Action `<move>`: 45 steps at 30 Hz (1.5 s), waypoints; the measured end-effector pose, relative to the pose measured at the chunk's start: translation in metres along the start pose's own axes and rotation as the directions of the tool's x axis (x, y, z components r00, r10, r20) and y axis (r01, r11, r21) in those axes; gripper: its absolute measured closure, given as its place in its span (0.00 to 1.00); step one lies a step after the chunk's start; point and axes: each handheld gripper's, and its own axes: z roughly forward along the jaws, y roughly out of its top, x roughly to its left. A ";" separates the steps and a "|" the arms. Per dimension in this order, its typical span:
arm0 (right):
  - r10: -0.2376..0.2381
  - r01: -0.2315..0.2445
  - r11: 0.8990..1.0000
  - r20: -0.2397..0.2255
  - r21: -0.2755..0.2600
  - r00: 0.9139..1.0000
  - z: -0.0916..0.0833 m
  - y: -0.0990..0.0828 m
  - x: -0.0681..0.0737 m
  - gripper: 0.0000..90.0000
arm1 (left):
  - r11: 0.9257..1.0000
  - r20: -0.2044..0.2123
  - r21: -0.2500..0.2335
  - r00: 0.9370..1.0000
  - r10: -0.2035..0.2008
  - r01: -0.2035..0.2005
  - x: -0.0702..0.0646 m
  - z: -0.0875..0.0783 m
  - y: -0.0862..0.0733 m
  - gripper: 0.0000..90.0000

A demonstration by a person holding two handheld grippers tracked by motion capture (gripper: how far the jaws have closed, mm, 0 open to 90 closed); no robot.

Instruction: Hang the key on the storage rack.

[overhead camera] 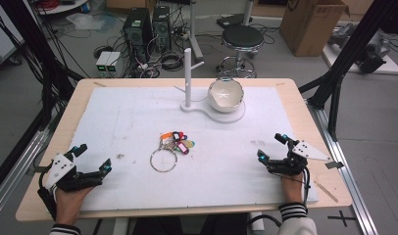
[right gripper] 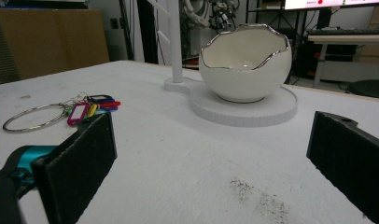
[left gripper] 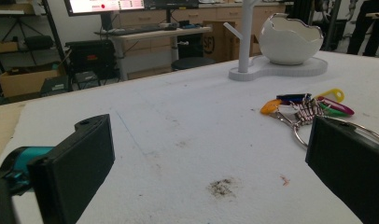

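Lab: computer towers (overhead camera: pixel 147 29), tangled cables (overhead camera: pixel 165 61), cardboard box (overhead camera: pixel 312 24), black rig frame (overhead camera: pixel 341 63)

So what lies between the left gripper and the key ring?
Bare white mat, apart from a small dark smudge. The high view shows it between the open left gripper and the key ring.

White egg-shaped bowl (overhead camera: pixel 226 95) with silver rim, on white stand (overhead camera: pixel 188 78). Orange, blue, pink, green, yellow key tags (overhead camera: pixel 178 142) on silver ring (overhead camera: pixel 163 160). White mat (overhead camera: pixel 133 117) over pale wooden bench (overhead camera: pixel 79 98).
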 end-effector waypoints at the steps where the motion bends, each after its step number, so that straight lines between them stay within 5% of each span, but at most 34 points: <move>1: 0.000 0.000 1.000 0.000 0.000 1.000 0.000 0.000 0.000 0.01 | 1.000 -0.001 -0.001 1.000 -0.002 0.002 0.000 0.000 0.000 0.02; 17: -0.004 0.004 1.000 0.005 -0.001 1.000 0.000 0.000 -0.001 0.01 | 0.999 0.025 -0.013 0.999 -0.029 0.030 0.006 0.003 0.003 0.02; 24: -0.001 0.001 1.000 0.004 0.000 1.000 0.000 0.000 -0.001 0.01 | 0.999 0.071 -0.036 0.997 0.002 0.000 0.008 0.011 0.029 0.02; 30: -0.002 0.002 1.000 0.006 0.000 1.000 0.000 0.000 -0.001 0.01 | 0.998 0.138 0.005 0.988 0.063 -0.065 0.006 0.026 0.067 0.02; 33: 0.002 -0.002 1.000 0.005 -0.001 1.000 0.000 0.000 -0.001 0.01 | 0.992 0.162 0.036 0.981 0.110 -0.117 0.005 0.035 0.083 0.02; 37: -0.001 0.001 1.000 0.006 -0.001 1.000 0.000 0.000 -0.001 0.01 | 0.988 0.229 0.066 0.966 0.119 -0.137 0.003 0.046 0.101 0.02; 41: -0.005 0.005 1.000 0.008 -0.003 1.000 0.000 0.000 -0.001 0.01 | 0.977 0.311 0.108 0.940 0.142 -0.184 -0.002 0.057 0.117 0.02; 45: -0.002 0.002 1.000 0.008 -0.002 1.000 0.000 0.000 -0.001 0.01 | 0.956 0.402 0.165 0.902 0.159 -0.242 -0.011 0.067 0.132 0.02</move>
